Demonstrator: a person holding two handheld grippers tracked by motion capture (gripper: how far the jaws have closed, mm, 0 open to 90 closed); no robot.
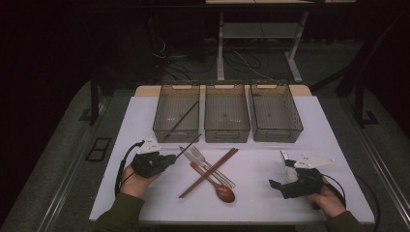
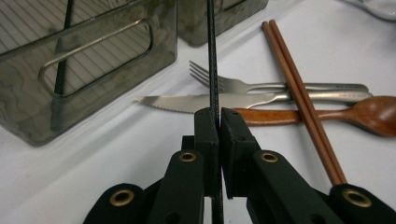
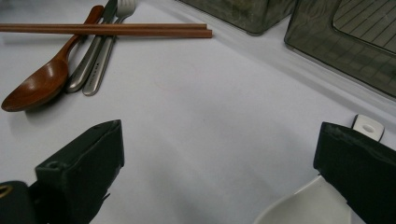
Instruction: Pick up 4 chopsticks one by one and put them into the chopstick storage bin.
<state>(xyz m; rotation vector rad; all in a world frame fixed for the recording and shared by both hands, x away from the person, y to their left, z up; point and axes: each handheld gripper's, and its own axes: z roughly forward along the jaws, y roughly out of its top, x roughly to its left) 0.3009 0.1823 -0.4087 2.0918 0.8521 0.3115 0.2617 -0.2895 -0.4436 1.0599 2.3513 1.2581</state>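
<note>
Black chopstick (image 1: 188, 146) in the left hand-held gripper (image 1: 170, 158), tip towards the left bin (image 1: 177, 132).

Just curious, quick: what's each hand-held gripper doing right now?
Left hand-held gripper: closed on a thin black chopstick.
Right hand-held gripper: open, holding nothing.

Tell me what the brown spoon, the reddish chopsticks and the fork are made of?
The brown round-bowled spoon looks like glossy varnished wood, going by its grain and sheen. The pair of reddish-brown chopsticks seem wooden too, smooth and matte. The silver fork appears to be shiny steel, reflecting light.
</note>
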